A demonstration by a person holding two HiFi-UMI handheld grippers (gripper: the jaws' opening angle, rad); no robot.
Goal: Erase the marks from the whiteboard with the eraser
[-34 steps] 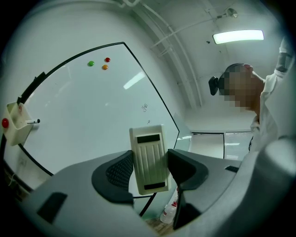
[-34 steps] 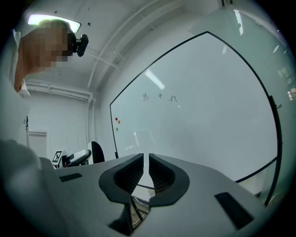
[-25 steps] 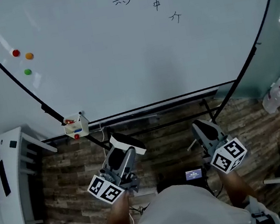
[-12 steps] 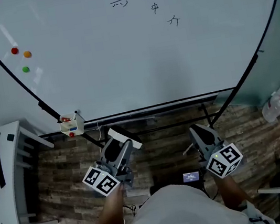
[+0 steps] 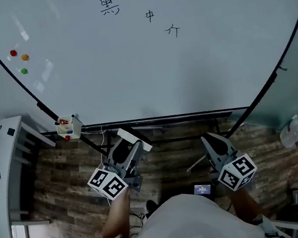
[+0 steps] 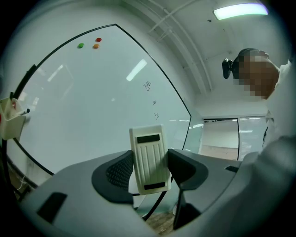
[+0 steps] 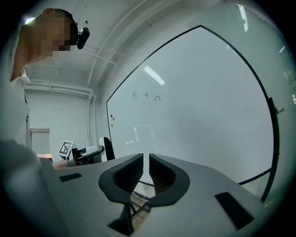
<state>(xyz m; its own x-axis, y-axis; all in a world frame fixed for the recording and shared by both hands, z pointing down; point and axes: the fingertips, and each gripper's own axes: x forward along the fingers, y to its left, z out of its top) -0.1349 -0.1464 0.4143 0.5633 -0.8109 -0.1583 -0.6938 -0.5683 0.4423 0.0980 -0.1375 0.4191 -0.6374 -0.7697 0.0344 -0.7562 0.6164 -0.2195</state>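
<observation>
Gripping ribbed rectangular eraser (image 6: 148, 152), left tool (image 6: 149, 163) faces glossy whiteboard (image 6: 92, 102).

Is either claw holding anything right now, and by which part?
The left claw grips the eraser by its two long edges, at the lower half; the upper half stands clear. The right claw is shut, empty.

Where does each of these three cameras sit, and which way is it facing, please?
Head view: on the person's head, looking steeply down at the white, black-framed whiteboard; shows the white shirt, left gripper and right gripper.
Left gripper view: on the left gripper, facing the whiteboard; jaws clamp the cream ribbed plastic eraser; white sleeve at right.
Right gripper view: on the right gripper, facing the whiteboard; jaws closed, empty.
Shared: all three show the black handwritten marks.
</observation>
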